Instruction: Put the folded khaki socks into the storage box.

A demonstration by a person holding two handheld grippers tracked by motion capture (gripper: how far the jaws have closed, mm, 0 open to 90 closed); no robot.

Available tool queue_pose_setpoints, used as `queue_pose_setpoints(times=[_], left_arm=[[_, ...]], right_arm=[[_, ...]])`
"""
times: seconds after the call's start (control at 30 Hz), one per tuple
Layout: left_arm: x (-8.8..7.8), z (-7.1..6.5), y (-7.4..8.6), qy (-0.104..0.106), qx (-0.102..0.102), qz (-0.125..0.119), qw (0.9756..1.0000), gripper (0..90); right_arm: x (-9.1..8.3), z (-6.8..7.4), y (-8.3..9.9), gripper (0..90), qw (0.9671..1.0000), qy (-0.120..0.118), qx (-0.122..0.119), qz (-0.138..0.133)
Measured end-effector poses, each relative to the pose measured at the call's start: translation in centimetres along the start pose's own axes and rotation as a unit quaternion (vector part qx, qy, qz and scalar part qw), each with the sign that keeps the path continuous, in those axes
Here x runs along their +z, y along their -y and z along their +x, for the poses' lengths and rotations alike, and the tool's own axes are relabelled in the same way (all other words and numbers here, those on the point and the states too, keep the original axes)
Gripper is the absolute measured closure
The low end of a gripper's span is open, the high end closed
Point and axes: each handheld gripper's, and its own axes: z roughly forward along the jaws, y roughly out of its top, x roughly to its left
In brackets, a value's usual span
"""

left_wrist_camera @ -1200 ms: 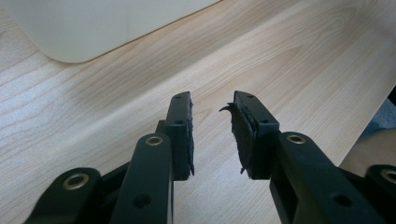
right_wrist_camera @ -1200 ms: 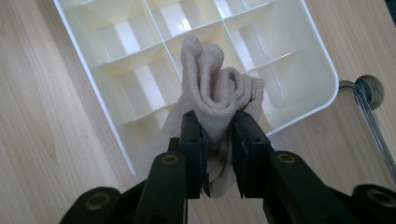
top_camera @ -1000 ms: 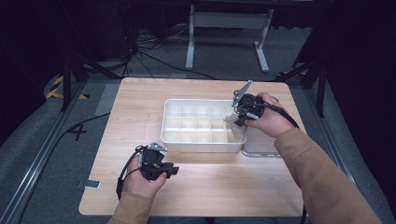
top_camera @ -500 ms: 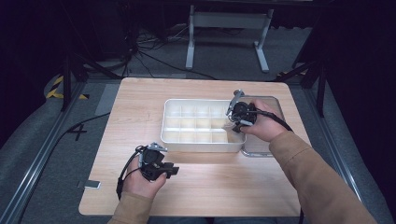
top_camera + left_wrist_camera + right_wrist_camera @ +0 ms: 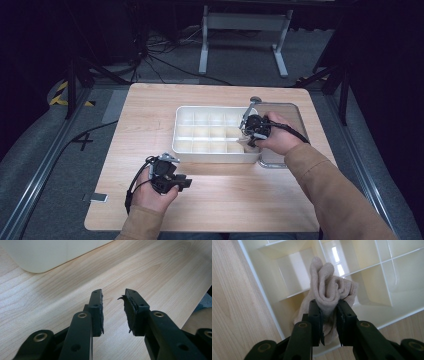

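Observation:
A white divided organiser box (image 5: 210,131) stands in the middle of the wooden table, and its compartments (image 5: 374,277) also appear in the right gripper view. My right gripper (image 5: 248,136) hangs over the box's near right corner, shut on a rolled beige sock (image 5: 329,288). The sock (image 5: 243,140) reaches down into a corner compartment. My left gripper (image 5: 186,183) rests low over the table's near side, open, with bare wood between its jaws. Its left pad (image 5: 97,307) looks intact and the right pad (image 5: 130,308) is frayed.
A grey metal tray (image 5: 282,112) lies to the right of the box, partly under the right hand. A small grey tag (image 5: 96,198) sits at the table's near left edge. A metal stand (image 5: 242,22) and cables are on the floor beyond the table.
The right gripper has moved with the sock from above the box's far right corner toward me and down, to the near right compartment. The left gripper has stayed put.

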Motion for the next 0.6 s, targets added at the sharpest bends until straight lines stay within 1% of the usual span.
queue_pose_setpoints(times=[0.1, 0.13, 0.17, 0.23, 0.27, 0.33, 0.37, 0.5, 0.57, 0.6], left_arm=[[0.0, 0.0, 0.0, 0.001, -0.001, -0.001, 1.0, 68.4], [0.0, 0.0, 0.0, 0.0, 0.004, 0.0, 1.0, 68.4], [0.0, 0.0, 0.0, 0.0, 0.004, 0.0, 1.0, 68.4], [0.0, 0.0, 0.0, 0.0, 0.004, 0.002, 1.0, 68.4], [0.0, 0.0, 0.0, 0.0, 0.005, 0.002, 1.0, 68.4], [0.0, 0.0, 0.0, 0.0, 0.004, 0.004, 1.0, 68.5], [0.0, 0.0, 0.0, 0.0, 0.003, 0.004, 1.0, 68.4], [0.0, 0.0, 0.0, 0.0, 0.002, 0.003, 1.0, 68.4], [0.1, 0.0, 0.0, 0.0, 0.003, 0.003, 1.0, 68.5], [0.1, -0.1, 0.0, 0.0, 0.004, 0.003, 1.0, 68.5]], right_arm=[[0.2, 0.1, 0.0, 75.7, 1.0, -0.005, -0.002, 0.008], [0.5, 0.3, 0.0, 76.0, 0.9999, -0.008, -0.004, 0.014], [0.5, 0.3, 0.0, 76.0, 0.9999, -0.008, -0.004, 0.014], [0.8, 0.4, 0.0, 76.3, 0.9998, -0.011, 0.003, 0.016], [1.0, 0.3, 0.1, 76.5, 0.9996, -0.018, 0.005, 0.021], [1.1, 0.4, 0.1, 76.6, 0.9995, -0.018, 0.007, 0.024], [1.6, 0.4, 0.2, 76.6, 0.9994, -0.02, 0.005, 0.029], [2.2, 0.5, 0.3, 76.6, 0.9992, -0.02, 0.005, 0.033], [2.8, 0.5, 0.3, 76.6, 0.9989, -0.023, 0.009, 0.04], [3.1, 0.5, 0.4, 76.6, 0.9989, -0.024, 0.012, 0.039]])
